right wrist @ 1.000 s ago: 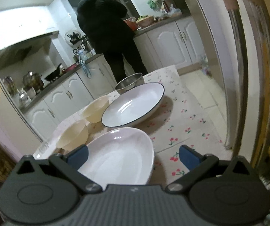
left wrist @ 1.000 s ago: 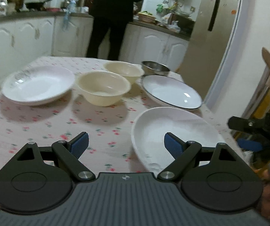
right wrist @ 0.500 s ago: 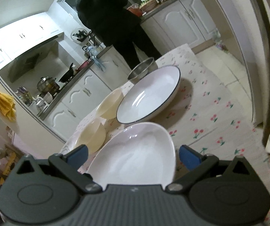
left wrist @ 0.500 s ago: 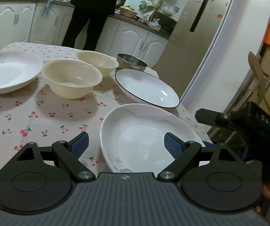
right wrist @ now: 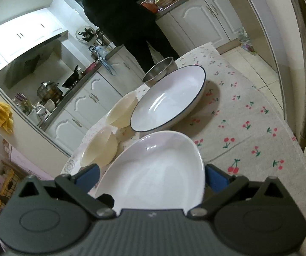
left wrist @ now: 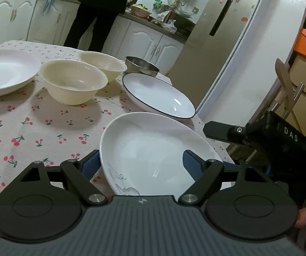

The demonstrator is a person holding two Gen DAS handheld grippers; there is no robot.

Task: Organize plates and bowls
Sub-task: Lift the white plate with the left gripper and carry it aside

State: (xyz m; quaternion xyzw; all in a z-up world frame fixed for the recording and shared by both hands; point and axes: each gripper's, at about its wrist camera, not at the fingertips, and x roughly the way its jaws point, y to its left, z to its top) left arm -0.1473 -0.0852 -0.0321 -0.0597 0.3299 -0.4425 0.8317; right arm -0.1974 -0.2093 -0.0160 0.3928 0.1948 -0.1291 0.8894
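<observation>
Both grippers, left gripper (left wrist: 141, 163) and right gripper (right wrist: 152, 176), gape wide around the white plate (left wrist: 153, 151), so we should pinch its rim squarely.

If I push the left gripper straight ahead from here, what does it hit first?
The left gripper would meet the near white plate first: its open fingers already straddle the near rim. The black-rimmed plate lies beyond. How high the fingers ride above the rim is unclear.

A person in black (left wrist: 101, 2) stands at the counter (left wrist: 159, 24) beside the fridge (left wrist: 214, 32).
</observation>
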